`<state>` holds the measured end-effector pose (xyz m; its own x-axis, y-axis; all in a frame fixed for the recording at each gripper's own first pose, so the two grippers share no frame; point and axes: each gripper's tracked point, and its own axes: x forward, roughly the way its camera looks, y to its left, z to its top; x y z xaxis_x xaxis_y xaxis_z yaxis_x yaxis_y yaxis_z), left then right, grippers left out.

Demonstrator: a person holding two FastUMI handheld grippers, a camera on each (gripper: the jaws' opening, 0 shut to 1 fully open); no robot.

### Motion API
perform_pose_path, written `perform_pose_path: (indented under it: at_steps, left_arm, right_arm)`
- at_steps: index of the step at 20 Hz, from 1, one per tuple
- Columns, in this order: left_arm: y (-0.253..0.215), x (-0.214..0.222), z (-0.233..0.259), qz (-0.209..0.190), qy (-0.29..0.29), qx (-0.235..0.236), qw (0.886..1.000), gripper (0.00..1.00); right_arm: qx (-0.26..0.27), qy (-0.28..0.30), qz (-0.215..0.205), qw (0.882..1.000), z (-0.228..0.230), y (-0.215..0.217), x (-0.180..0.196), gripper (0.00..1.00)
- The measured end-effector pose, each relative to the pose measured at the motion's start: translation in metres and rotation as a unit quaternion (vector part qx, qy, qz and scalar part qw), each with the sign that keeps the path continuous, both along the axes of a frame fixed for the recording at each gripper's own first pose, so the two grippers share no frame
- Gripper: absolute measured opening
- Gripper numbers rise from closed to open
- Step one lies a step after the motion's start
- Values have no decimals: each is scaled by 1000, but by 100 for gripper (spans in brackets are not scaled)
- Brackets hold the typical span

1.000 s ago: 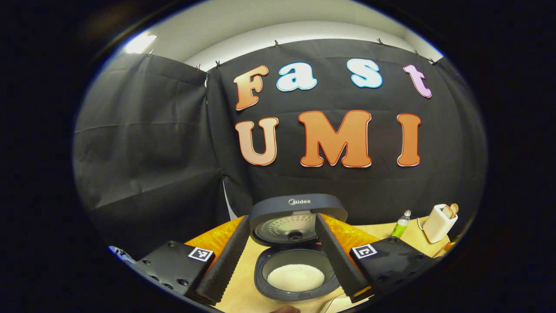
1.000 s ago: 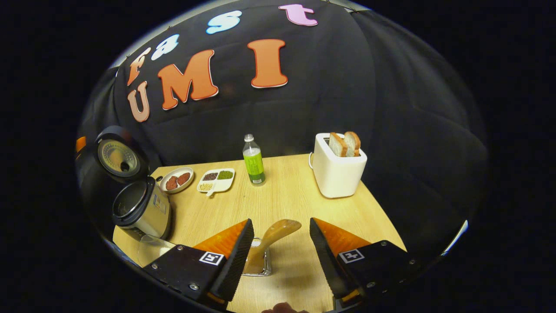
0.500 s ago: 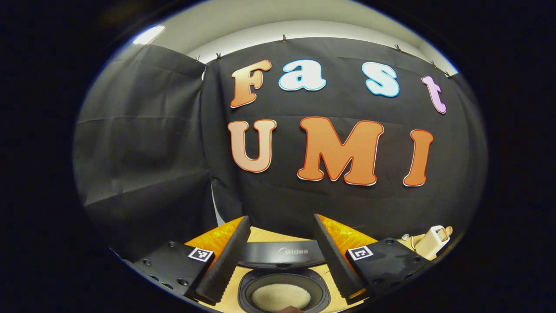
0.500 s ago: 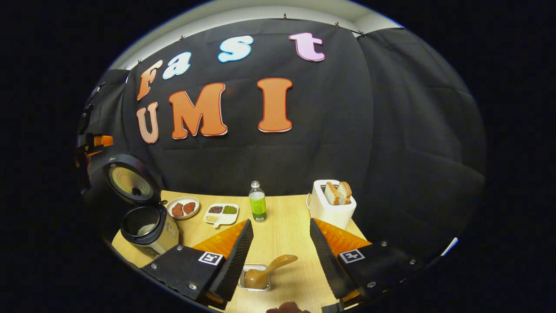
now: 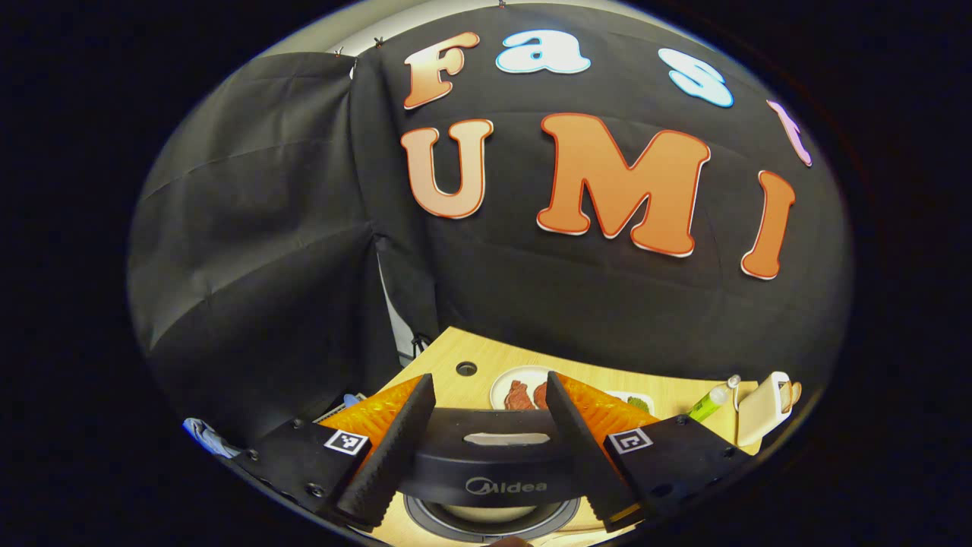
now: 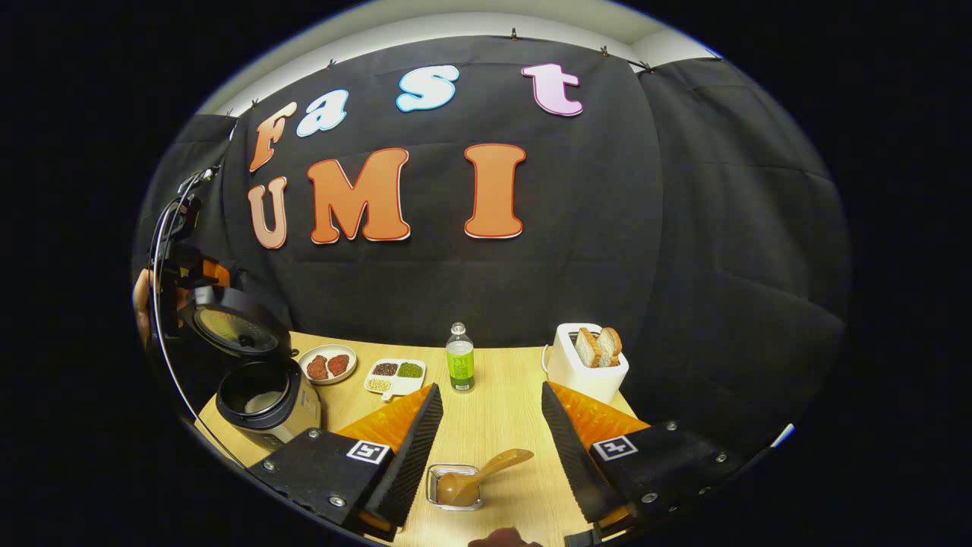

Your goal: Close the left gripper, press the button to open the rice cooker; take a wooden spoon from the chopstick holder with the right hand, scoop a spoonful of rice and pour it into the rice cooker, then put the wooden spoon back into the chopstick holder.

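Wooden spoon (image 6: 474, 475) in holder (image 6: 453, 487) between right gripper's (image 6: 486, 433) spread, empty fingers (image 6: 416, 448).

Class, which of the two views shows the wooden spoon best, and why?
The right gripper view: the spoon lies whole between the open fingers, its bowl in a small clear holder on the table. The left gripper view looks at the rice cooker's lid instead.
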<state>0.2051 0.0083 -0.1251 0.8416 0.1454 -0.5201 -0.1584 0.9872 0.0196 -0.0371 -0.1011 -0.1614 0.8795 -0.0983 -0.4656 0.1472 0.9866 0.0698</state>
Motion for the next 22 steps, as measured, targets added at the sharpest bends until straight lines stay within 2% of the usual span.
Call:
perform_pose_path:
  at_steps: [3,6,12,15,16,18,19,22]
  left_arm:
    - [-14,-35,-47,-9,82,-24,996,97]
    - [-21,-58,-80,-23,140,-9,990,100]
    - [-15,-94,-131,-6,253,-35,967,98]
    - [-18,-97,-158,-7,289,-33,957,96]
    - [-17,-91,-156,-9,280,-27,959,96]
    - [-17,-94,-155,6,292,-31,956,96]
    - [-16,-93,-156,5,300,-31,953,100]
    - [-17,-94,-160,13,318,-40,947,97]
  right_arm:
    - [-1,2,16,1000,-1,12,8,82]
    - [5,-3,32,999,0,28,17,82]
    - [-4,1,59,998,-9,47,20,82]
    - [-14,8,60,998,-15,46,16,82]
    - [-13,9,60,998,-16,45,15,82]
    - [-12,11,58,998,-19,42,14,82]
    - [-13,13,58,998,-21,42,13,82]
    - [-15,23,60,998,-27,39,12,82]
